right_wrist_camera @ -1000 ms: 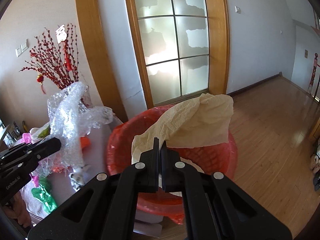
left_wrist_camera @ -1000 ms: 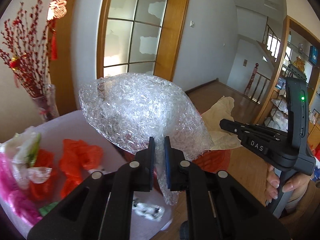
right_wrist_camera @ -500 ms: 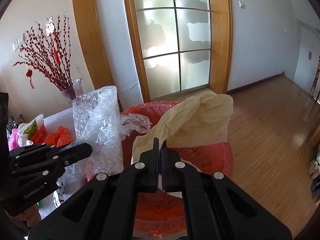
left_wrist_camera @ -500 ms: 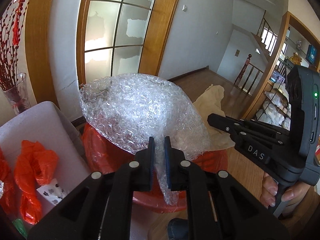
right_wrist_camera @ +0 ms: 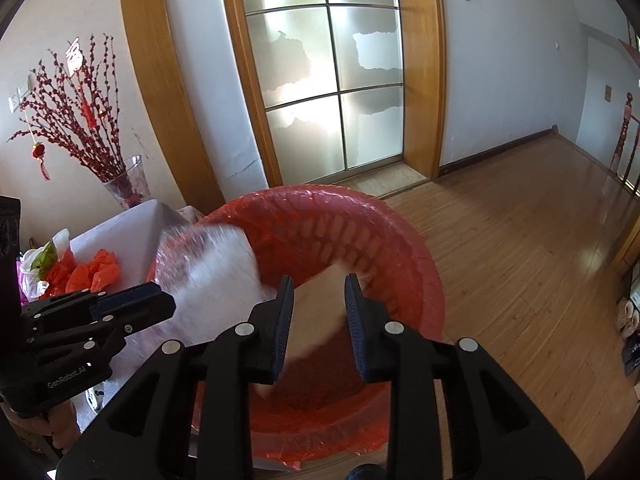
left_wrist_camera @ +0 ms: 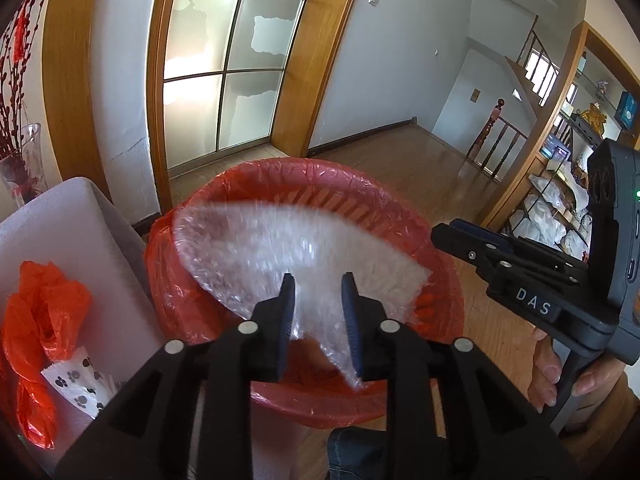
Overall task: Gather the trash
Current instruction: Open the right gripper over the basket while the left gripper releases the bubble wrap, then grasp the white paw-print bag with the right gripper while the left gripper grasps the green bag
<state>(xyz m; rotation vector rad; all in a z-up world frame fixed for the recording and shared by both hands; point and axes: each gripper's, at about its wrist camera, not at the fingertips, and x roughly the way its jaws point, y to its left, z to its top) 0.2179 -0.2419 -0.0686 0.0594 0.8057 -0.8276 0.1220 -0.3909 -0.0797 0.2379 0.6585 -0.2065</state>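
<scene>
A red-lined trash bin (left_wrist_camera: 320,184) stands on the wood floor beside a white table; it also shows in the right wrist view (right_wrist_camera: 400,240). My left gripper (left_wrist_camera: 318,300) is open above the bin, and a blurred sheet of bubble wrap (left_wrist_camera: 280,256) is dropping from it into the bin. My right gripper (right_wrist_camera: 318,300) is open above the bin, and a blurred sheet of tan paper (right_wrist_camera: 316,312) is falling between its fingers. The bubble wrap (right_wrist_camera: 216,280) shows at the bin's left side in the right wrist view.
The white table (left_wrist_camera: 72,224) at the left carries an orange plastic bag (left_wrist_camera: 44,312), a paw-print wrapper (left_wrist_camera: 80,384) and more bags (right_wrist_camera: 40,268). A vase of red branches (right_wrist_camera: 128,184) stands at the wall. Wood floor (right_wrist_camera: 520,240) lies to the right.
Both grippers opened over the bin. The bubble wrap and the tan paper left the fingers and are falling into the bin.
</scene>
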